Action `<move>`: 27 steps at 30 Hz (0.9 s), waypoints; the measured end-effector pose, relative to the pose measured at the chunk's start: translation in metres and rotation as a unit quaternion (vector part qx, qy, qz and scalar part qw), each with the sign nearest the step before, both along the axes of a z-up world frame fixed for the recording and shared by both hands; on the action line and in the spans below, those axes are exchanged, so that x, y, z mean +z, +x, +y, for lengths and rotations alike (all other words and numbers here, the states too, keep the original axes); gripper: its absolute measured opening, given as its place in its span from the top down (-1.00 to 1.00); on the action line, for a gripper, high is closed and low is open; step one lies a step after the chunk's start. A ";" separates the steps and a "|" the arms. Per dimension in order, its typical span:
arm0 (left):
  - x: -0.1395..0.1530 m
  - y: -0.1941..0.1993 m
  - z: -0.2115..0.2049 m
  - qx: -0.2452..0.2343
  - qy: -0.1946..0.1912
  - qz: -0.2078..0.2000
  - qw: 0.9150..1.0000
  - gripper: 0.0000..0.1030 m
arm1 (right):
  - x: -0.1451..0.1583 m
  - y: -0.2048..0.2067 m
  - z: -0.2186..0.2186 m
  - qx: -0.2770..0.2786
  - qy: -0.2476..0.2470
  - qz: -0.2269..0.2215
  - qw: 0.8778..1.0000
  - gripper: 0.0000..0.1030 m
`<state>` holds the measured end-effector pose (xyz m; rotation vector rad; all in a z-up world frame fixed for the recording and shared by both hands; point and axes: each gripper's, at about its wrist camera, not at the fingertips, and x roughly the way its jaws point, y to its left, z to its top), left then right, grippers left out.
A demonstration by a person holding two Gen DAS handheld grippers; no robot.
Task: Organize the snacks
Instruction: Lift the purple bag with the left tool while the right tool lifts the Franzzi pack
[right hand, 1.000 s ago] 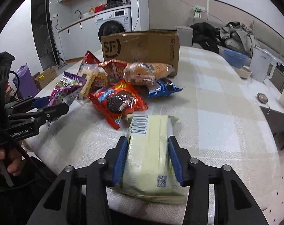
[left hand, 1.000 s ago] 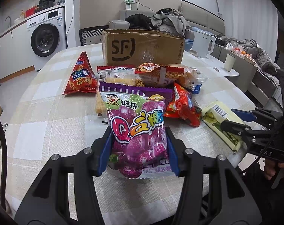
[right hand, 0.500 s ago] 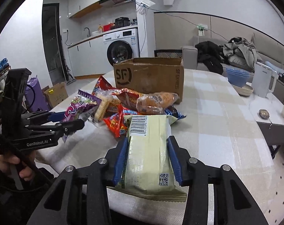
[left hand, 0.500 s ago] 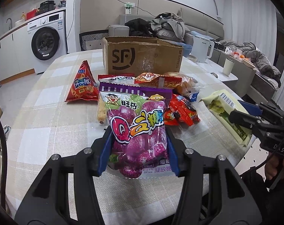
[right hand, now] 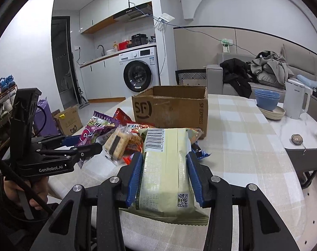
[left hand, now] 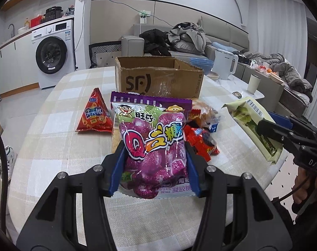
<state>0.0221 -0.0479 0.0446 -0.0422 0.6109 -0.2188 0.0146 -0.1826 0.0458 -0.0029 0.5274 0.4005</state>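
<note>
My left gripper (left hand: 155,152) is shut on a purple gummy candy bag (left hand: 152,144), held above the checked table (left hand: 60,161). Its blue pads press the bag's sides. My right gripper (right hand: 164,165) is shut on a pale green snack pack (right hand: 165,171) with a barcode, also lifted off the table. Beyond both stands an open cardboard box (left hand: 158,79) (right hand: 171,106) marked SF. In front of the box lie a red triangular chip bag (left hand: 94,113), a red cookie pack (left hand: 200,142) and a cracker pack (right hand: 118,142). Each gripper shows in the other's view.
A white kettle (right hand: 295,98), blue bowls (right hand: 267,100) and a cup (left hand: 253,83) stand on the side counter to the right. A sofa with clothes (left hand: 185,37) and a washing machine (left hand: 53,54) are behind the table. A person's hand (right hand: 20,190) holds the left gripper's handle.
Both grippers have risen with their packs, which now hang above the table. The box and the room behind sit lower in both views.
</note>
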 end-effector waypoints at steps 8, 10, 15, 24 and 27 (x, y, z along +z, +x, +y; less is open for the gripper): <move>0.027 0.002 -0.003 -0.004 0.003 -0.016 1.000 0.04 | 0.020 0.010 -0.003 -0.007 0.014 -0.016 1.000 0.16; 0.033 0.002 -0.003 -0.004 0.004 -0.020 1.000 0.04 | 0.026 0.013 -0.003 -0.007 0.017 -0.019 1.000 0.16; 0.047 0.004 -0.003 -0.005 0.002 -0.023 1.000 0.04 | 0.037 0.023 -0.003 -0.008 0.024 -0.025 0.999 0.16; 0.069 0.013 -0.001 0.003 -0.005 -0.029 1.000 0.04 | 0.041 0.038 0.006 -0.002 0.030 -0.027 0.999 0.16; 0.067 0.015 0.002 0.006 -0.002 -0.027 1.000 0.04 | 0.046 0.042 0.007 0.002 0.038 -0.027 0.999 0.16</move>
